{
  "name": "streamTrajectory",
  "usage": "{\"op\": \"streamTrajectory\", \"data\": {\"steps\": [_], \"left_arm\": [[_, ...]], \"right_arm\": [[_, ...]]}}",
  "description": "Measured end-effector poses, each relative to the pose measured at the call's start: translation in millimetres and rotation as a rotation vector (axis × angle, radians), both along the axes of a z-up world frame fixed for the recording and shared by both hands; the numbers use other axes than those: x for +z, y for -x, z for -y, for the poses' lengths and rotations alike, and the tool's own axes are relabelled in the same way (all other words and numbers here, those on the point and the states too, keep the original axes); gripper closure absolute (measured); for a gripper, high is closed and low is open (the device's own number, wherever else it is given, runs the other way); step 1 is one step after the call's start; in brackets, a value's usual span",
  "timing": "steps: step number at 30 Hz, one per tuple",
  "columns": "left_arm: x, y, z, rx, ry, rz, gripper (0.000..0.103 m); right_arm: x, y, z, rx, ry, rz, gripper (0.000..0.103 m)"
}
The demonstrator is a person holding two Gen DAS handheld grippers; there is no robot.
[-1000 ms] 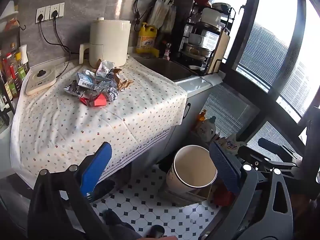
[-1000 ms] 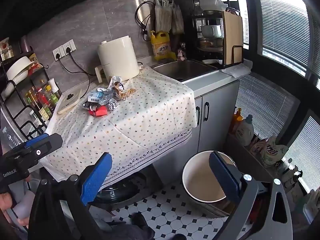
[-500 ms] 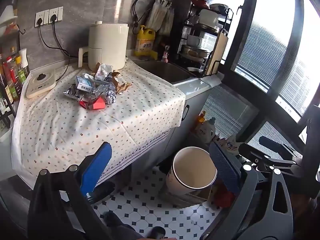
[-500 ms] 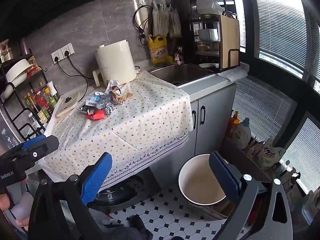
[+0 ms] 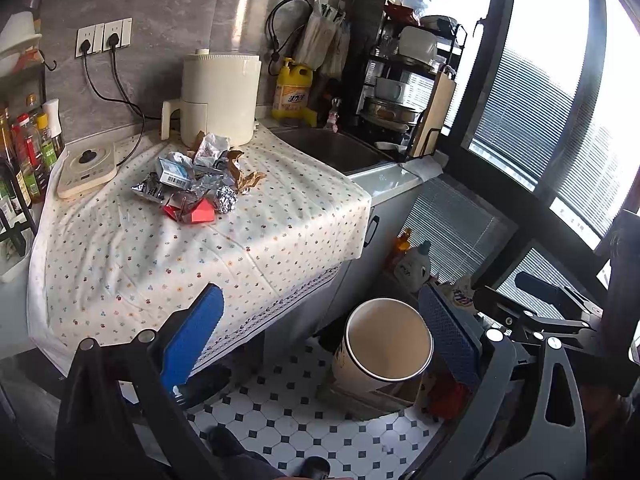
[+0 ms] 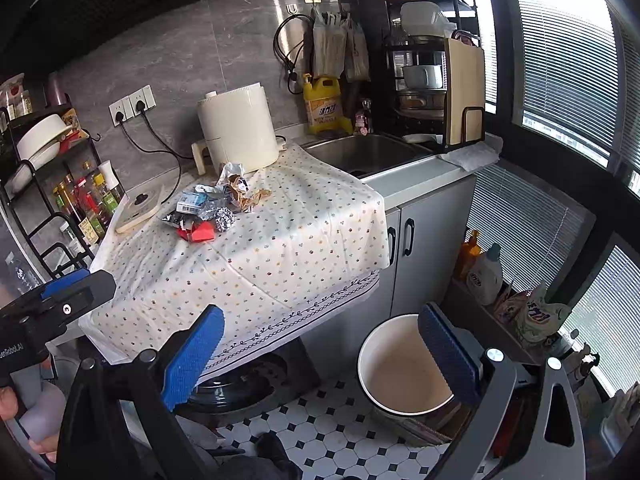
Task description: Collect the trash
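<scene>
Both claws hang short of the counter, nothing in either. The left gripper point(image 5: 320, 336) has its blue pads spread wide, and the right gripper point(image 6: 324, 348) is spread just as wide, empty too. In the right wrist view the left tool shows at about 9 o'clock, held in a hand down at the frame's edge.

The trash pile point(image 5: 192, 184) sits on the dotted tablecloth point(image 5: 120, 264), at roughly 11 o'clock from the left claw and well apart from it. In it I can pick out a crumpled foil ball point(image 5: 226, 199), a red folded paper point(image 5: 200, 213), a small blue-and-white carton point(image 5: 175, 171) and some brown torn wrappers point(image 5: 246, 178) on the side toward the sink. It lies just in front of the cream appliance point(image 5: 218, 98). The bin point(image 5: 386, 350), an open pale bucket, stands on the tiled floor at about 5 o'clock from the pile, below the counter edge; it looks empty, though the far inside wall is hard to read.

My read is that this is the opening reach: nothing picked yet. The next move calls for carrying one claw forward over the cloth, lowering onto a loose edge piece such as the foil ball, and closing without snagging the fabric.
</scene>
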State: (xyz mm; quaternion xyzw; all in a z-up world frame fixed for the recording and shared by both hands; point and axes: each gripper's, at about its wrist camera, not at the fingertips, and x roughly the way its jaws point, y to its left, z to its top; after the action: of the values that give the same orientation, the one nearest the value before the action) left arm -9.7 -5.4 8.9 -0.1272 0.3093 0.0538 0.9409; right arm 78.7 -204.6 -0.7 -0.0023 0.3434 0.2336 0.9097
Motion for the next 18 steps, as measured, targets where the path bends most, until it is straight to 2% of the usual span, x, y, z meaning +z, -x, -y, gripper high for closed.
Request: {"op": "streamTrajectory", "data": {"steps": [18], "left_arm": [[8.2, 11.9, 5.9, 0.017, -0.009, 0.045, 0.006]], "right_arm": [[8.8, 11.8, 7.5, 0.013, -0.007, 0.049, 0.008]]}}
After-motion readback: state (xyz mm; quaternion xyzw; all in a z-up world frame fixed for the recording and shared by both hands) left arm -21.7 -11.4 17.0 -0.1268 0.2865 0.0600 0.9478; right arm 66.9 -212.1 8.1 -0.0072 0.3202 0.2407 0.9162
